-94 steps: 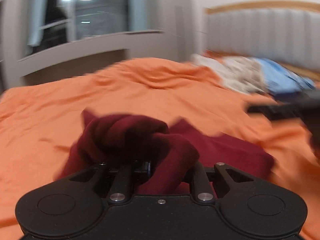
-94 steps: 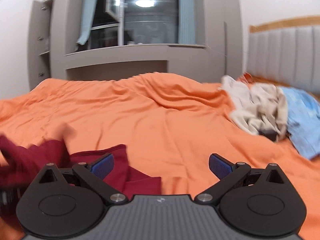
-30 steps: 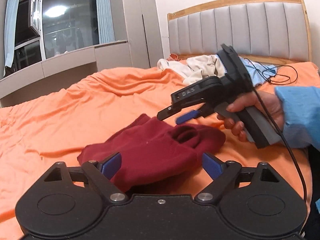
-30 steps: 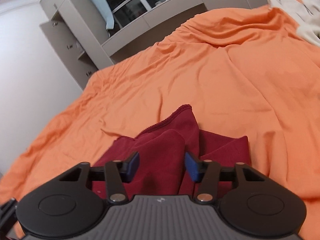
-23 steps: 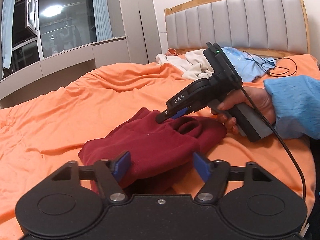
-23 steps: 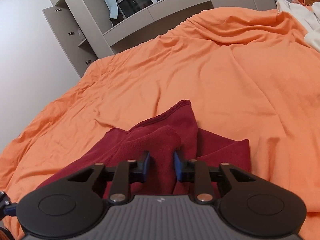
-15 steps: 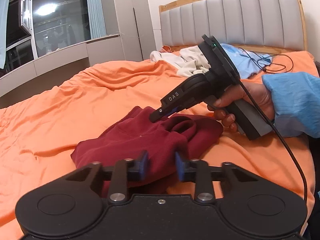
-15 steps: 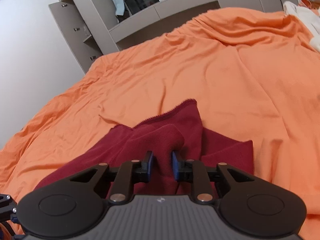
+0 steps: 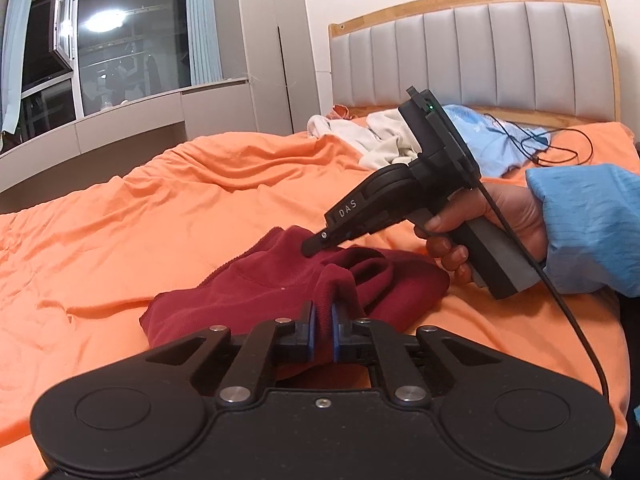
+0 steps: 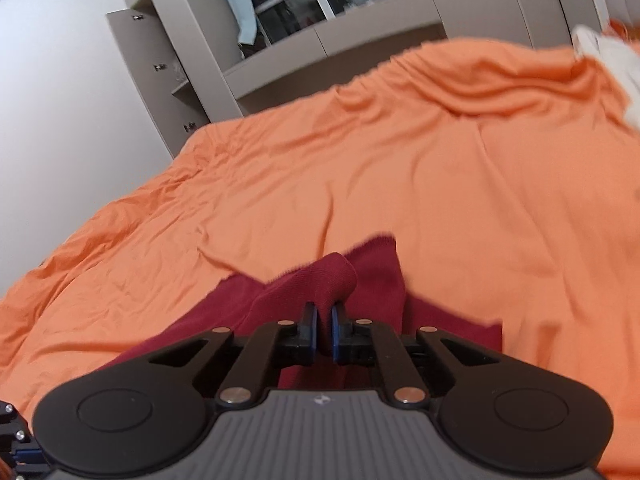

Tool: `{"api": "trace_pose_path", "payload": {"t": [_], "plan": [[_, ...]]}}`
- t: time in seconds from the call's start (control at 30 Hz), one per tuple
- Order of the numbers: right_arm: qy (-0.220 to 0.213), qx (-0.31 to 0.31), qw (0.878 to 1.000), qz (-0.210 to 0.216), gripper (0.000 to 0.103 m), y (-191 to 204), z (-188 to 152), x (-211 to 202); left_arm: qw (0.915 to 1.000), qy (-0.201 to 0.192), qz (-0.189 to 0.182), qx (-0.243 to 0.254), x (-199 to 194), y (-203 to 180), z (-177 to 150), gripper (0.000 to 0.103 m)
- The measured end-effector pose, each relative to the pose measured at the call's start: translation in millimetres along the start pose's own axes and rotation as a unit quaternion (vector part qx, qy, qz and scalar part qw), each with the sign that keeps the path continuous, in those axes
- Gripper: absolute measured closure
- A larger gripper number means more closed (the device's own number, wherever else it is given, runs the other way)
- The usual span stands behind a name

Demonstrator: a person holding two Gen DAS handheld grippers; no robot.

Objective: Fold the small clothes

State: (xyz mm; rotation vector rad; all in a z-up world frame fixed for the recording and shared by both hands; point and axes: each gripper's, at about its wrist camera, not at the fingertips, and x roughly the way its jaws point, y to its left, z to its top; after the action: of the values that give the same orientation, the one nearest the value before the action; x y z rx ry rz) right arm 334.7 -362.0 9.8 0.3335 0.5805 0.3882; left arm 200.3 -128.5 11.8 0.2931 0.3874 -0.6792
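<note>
A crumpled dark red garment lies on the orange bedspread. My left gripper is shut on a raised fold at its near edge. My right gripper, held in a hand with a blue sleeve, comes in from the right and is shut on a fold at the garment's far side. In the right wrist view the right gripper pinches a rolled fold of the red garment above the bedspread.
A pile of white and cream clothes and a light blue garment lie near the grey padded headboard. A black cable runs over the bed. Grey cabinets and a window stand beyond the bed.
Both grippers closed from open onto folds of the red garment during the last second. The right gripper came down onto the far side of the garment.
</note>
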Motion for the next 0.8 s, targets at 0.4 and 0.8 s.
{"api": "trace_pose_path", "payload": {"t": [0.4,0.8], "plan": [[-0.063,0.038,0.997,-0.021,0.095,-33,32,-26,0.9986,-0.043,-0.012,-0.029,28,-21,34,0.096],[0.003,0.050,0.996,-0.070,0.095,-52,23,-10,0.9977,-0.026,-0.050,-0.037,56,-31,47,0.096]]}}
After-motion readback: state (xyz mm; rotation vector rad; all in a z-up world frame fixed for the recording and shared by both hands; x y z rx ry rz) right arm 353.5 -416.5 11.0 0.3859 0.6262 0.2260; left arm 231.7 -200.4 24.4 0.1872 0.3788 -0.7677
